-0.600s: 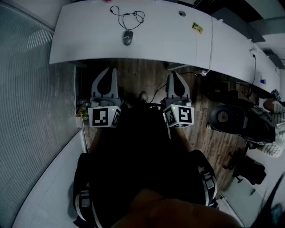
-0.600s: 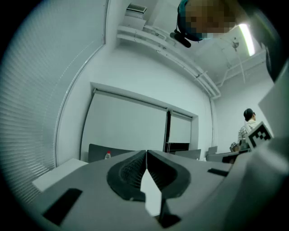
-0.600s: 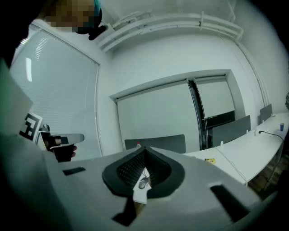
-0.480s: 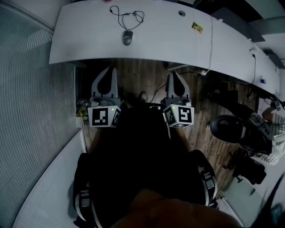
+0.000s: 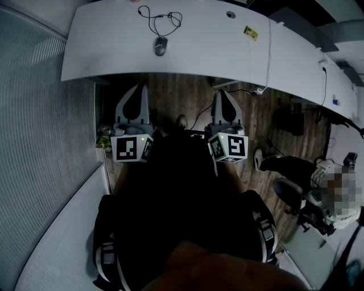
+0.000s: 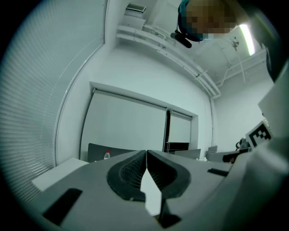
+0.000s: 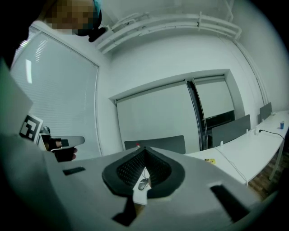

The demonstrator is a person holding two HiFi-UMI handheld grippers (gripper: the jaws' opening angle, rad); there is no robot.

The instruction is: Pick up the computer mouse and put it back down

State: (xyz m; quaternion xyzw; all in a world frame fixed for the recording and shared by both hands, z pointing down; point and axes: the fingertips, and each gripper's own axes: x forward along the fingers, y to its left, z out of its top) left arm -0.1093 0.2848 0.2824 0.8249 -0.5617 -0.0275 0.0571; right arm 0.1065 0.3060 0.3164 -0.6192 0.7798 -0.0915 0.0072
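The dark computer mouse (image 5: 160, 45) lies on the white desk (image 5: 114, 57) at the far side, its black cord (image 5: 162, 18) coiled behind it. Both grippers hang short of the desk's near edge, over the wooden floor. My left gripper (image 5: 136, 86) is shut and holds nothing; its jaws meet at the tips in the left gripper view (image 6: 146, 152). My right gripper (image 5: 222, 91) is also shut and holds nothing. Through the slit under its closed tips (image 7: 144, 150) the mouse (image 7: 143, 184) shows small and far off on the desk.
A yellow label (image 5: 251, 34) and a round grommet (image 5: 230, 15) sit on the desk to the right. Cables run across the floor (image 5: 250, 92). A person on an office chair (image 5: 307, 196) is at the right. A glass wall (image 5: 40, 131) and another white table (image 5: 57, 238) are on the left.
The person on the office chair at the right has rolled down and away from the desk. Both grippers stay where they were, still shut.
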